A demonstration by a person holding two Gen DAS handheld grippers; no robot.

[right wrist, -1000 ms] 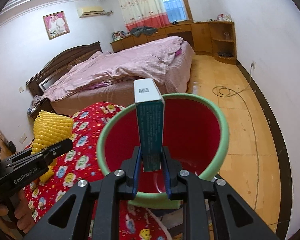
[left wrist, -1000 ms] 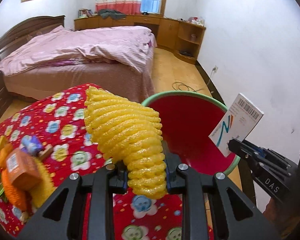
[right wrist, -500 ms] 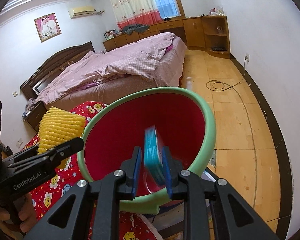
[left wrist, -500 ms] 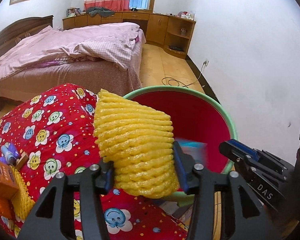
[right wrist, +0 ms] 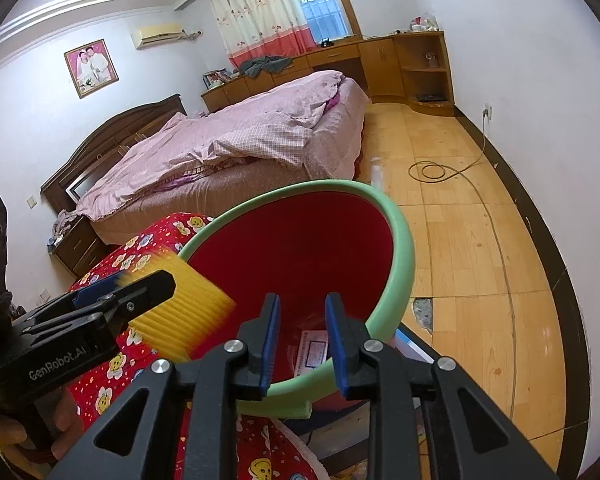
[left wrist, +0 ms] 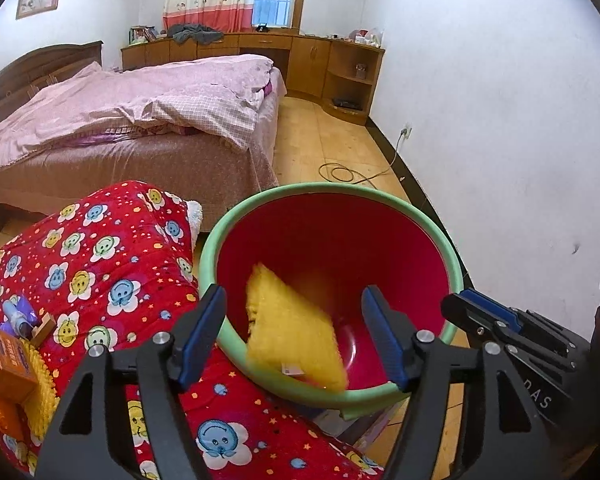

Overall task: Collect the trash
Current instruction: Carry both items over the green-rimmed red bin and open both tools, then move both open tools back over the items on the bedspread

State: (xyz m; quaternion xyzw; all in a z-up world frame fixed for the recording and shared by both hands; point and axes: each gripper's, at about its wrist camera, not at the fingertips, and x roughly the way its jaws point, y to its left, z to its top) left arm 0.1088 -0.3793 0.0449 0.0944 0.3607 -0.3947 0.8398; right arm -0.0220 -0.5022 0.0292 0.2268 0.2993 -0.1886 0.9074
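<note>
Our left gripper (left wrist: 292,332) has just been opening; jaws spread, the blurred yellow foam net (left wrist: 294,338) loose between them, touching neither, over the red basin (left wrist: 260,204). Our right gripper (right wrist: 302,340) parted slightly, empty, a box (right wrist: 314,354) in the basin below. At nine o'clock, the red smiley quilt (left wrist: 100,248); at twelve, a pink bed (left wrist: 140,112). "GenRobot.AI" reads on the left gripper.

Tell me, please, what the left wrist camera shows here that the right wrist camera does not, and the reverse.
Only the left wrist view shows more trash waiting on the red quilt: an orange box and a small bottle. Only the right wrist view shows a flat box lying in the bottom of the bin. Both show the yellow foam net blurred, dropping into the bin, free of the left gripper, whose jaws have just been opening, and the right gripper empty.
</note>
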